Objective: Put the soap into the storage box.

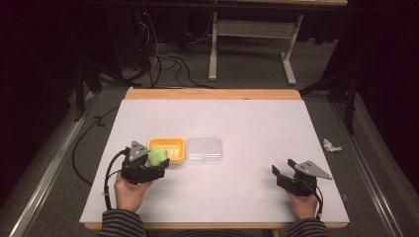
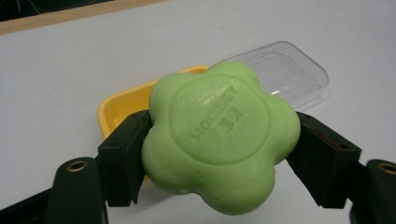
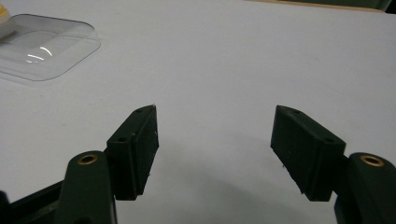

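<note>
Green soap [image 2: 219, 140] clamped, left gripper [image 2: 219, 154] | yellow dish [image 2: 122, 105] just behind

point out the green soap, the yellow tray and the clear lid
green soap [image 2: 219, 140], left gripper view, on its stamped face
yellow tray [image 1: 170, 146], high view, on its ribbed floor
clear lid [image 1: 204, 149], high view, on its flat top

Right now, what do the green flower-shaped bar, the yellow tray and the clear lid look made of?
Green flower-shaped bar: likely soap, matte and waxy, with letters pressed into its face.
Yellow tray: probably moulded plastic, smooth, ribbed inside.
Clear lid: thin see-through plastic, glossy, with bright glints.
</note>
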